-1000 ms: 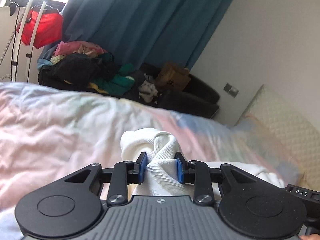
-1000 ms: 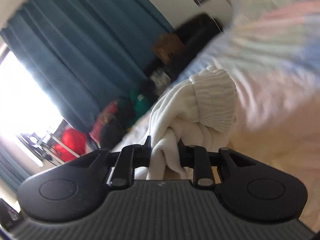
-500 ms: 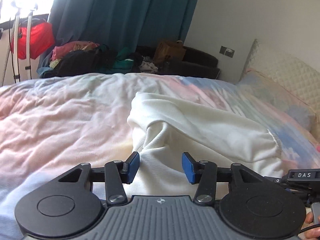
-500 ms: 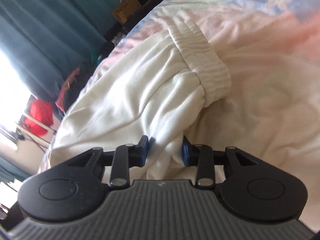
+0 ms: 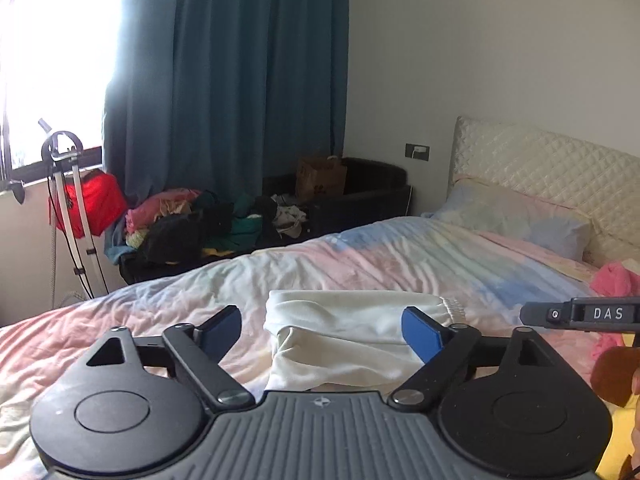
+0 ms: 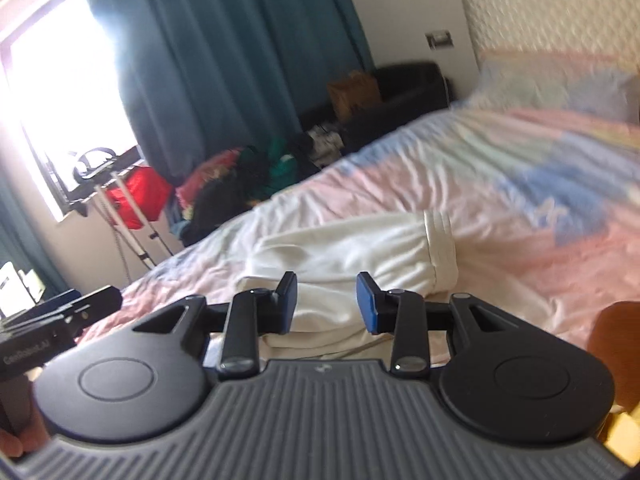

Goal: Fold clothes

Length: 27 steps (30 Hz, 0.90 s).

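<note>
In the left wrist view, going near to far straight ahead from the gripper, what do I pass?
Left gripper → white garment → pastel bedspread → dark sofa with the clothes pile → teal curtain.

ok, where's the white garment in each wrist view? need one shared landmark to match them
Left wrist: white garment lies folded on the bed, low centre, between and beyond the open left gripper fingers.
Right wrist: white garment sits centre, just above the open right gripper, ribbed cuff to its right.
Shared landmark: the red bag by the window.
</note>
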{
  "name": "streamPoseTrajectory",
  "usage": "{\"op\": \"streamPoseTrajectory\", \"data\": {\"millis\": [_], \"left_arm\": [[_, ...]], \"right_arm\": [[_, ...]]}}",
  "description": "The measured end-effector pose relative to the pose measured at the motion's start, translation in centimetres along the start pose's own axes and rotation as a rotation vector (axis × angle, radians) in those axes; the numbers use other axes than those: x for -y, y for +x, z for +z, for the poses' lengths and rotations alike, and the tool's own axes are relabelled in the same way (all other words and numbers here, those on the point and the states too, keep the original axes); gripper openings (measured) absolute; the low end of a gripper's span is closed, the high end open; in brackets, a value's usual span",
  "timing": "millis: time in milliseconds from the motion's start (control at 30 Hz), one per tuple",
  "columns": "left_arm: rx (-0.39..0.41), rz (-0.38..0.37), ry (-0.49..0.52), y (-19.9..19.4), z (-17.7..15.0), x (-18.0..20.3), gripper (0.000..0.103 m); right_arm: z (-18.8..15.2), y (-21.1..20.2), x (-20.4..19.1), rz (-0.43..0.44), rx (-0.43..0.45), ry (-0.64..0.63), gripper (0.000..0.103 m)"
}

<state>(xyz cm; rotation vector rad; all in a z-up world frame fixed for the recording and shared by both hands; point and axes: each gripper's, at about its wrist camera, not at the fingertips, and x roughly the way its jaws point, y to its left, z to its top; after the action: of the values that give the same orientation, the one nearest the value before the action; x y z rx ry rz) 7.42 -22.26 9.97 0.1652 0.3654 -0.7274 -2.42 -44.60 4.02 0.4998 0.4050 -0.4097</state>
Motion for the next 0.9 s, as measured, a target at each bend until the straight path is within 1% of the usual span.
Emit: {"op": "streamPoseTrajectory", "data": {"millis": [67,133,167,200,233,267,300,367,433,567,633,767,900], "left_arm": [[0.027,0.004,0.004,-3.3,0.0,0.4,0.101],[0.048,0.010,-0.002,-6.3,-0.1,0.8,0.103],[0.055,0.012,-0.013,-7.6,-0.2,0.8,0.103],[0.061,0.015,-0.023,-8.9,-0.4,0.8,0.103],[0.067,0.018,-0.033,-10.2,-0.6,0.7,0.103],[0.074,0.026,-0.035,-11.2,-0.9,0.7,0.103],[0.082,0.035,-0.038,-12.2,-1.2,0.6,0.103],[0.101,0.062,-0.039,-14.3,-2.2,0.5,0.103],[0.105,0.067,-0.039,-15.8,-3.4,0.3,0.103],[0.111,0.080,-0.080,-17.2,-5.7,-0.3,0.103],[0.117,0.086,-0.094,-17.6,-6.7,-0.6,0.103],[0.113,0.093,-0.110,-18.0,-8.8,-1.3,0.103],[0.104,0.095,-0.108,-17.9,-10.0,-1.8,0.103]], "right_arm": [[0.3,-3.1,-1.1,0.026,0.031,-0.036,0.037],[0.7,-6.3,-2.2,0.052,0.063,-0.073,0.043],[0.8,-7.8,-2.8,0.065,0.079,-0.091,0.052],[0.9,-9.2,-3.3,0.076,0.095,-0.109,0.065],[0.6,-10.1,-3.6,0.081,0.113,-0.124,0.071],[0.3,-11.0,-3.9,0.085,0.133,-0.141,0.083],[-0.1,-11.8,-4.3,0.090,0.150,-0.156,0.088],[-1.0,-13.2,-4.9,0.098,0.172,-0.182,0.087],[-2.1,-14.0,-5.2,0.104,0.177,-0.183,0.087],[-5.0,-14.8,-5.1,0.108,0.220,-0.177,0.087],[-6.3,-14.5,-5.2,0.082,0.231,-0.199,0.087],[-9.2,-13.2,-5.4,0.059,0.223,-0.239,0.087],[-10.8,-12.3,-5.3,0.055,0.220,-0.259,0.087]]}}
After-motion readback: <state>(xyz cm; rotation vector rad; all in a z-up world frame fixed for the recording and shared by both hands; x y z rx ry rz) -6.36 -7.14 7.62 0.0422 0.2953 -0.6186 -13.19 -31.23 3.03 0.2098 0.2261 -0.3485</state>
